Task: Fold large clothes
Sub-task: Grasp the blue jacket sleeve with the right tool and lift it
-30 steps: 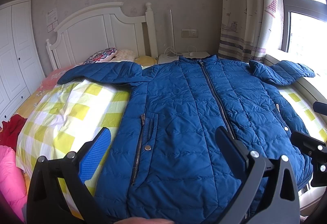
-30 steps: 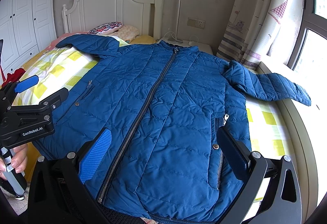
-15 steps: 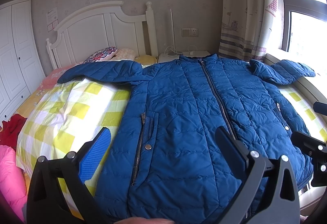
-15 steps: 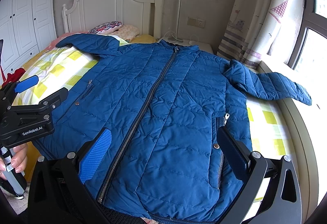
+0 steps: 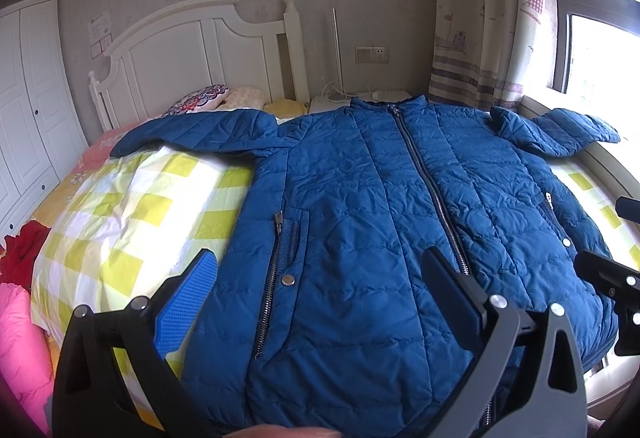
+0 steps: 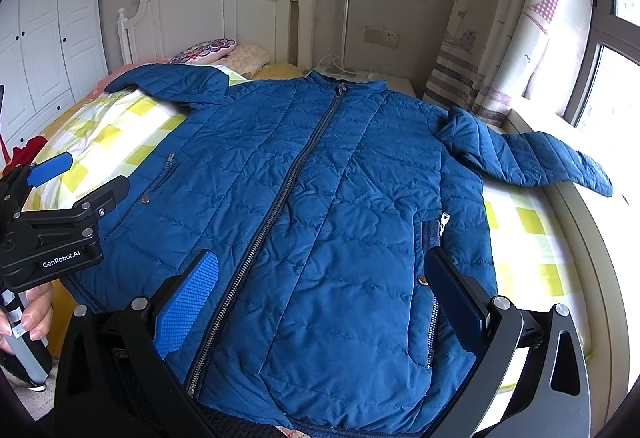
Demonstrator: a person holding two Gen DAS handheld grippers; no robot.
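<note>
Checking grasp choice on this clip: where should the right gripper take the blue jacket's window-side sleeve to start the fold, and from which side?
Probably at the cuff end of the window-side sleeve, approaching from the window side. The blue jacket lies flat and zipped, and that sleeve sticks out sideways with a free edge to pinch. The right gripper is open, holding nothing.

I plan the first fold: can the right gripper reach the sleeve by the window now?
Probably yes: the right gripper is open and empty, and the sleeve lies uncovered on the bed, nothing between.

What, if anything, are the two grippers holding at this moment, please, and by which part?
Nothing: the left gripper and right gripper are both open above the blue jacket, gripping no part.
</note>
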